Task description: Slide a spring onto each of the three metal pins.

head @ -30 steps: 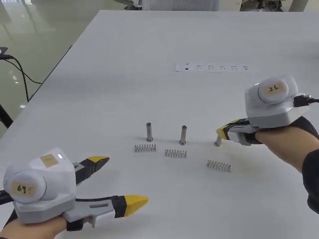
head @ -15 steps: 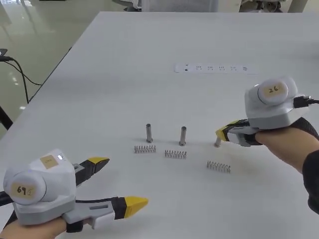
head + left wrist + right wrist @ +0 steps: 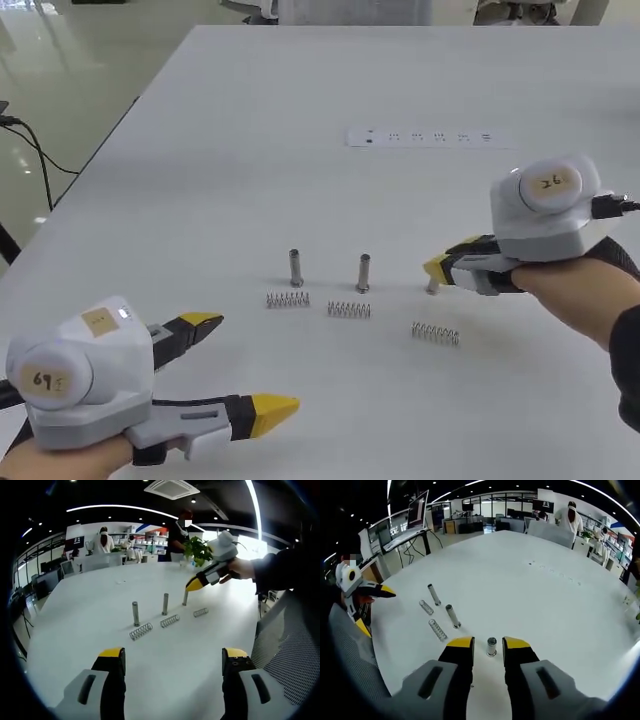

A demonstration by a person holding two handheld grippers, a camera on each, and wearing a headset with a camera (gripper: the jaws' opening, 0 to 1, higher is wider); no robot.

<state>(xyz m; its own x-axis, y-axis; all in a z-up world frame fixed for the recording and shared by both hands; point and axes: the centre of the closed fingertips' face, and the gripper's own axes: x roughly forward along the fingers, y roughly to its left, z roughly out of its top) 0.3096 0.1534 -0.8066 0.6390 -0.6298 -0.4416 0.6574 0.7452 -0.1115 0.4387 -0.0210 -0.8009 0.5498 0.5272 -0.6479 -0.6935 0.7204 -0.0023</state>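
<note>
Three short metal pins stand upright in a row on the white table: left pin (image 3: 296, 267), middle pin (image 3: 364, 272), right pin (image 3: 433, 286). A loose spring lies in front of each: left spring (image 3: 288, 299), middle spring (image 3: 349, 310), right spring (image 3: 436, 333). My right gripper (image 3: 438, 268) is at the right pin. In the right gripper view the right gripper (image 3: 488, 643) is open a little, with that pin (image 3: 491, 646) between its yellow tips. My left gripper (image 3: 237, 363) hovers wide open and holds nothing near the table's front left, well short of the springs (image 3: 140, 631).
A white power strip (image 3: 420, 138) lies flat farther back on the table. The table's left edge (image 3: 120, 125) runs diagonally, with floor and a black cable beyond it. People and desks stand far behind in the gripper views.
The right gripper has edged slightly left around the right pin. The left gripper, pins and springs have stayed put; the head view shifted a little.
</note>
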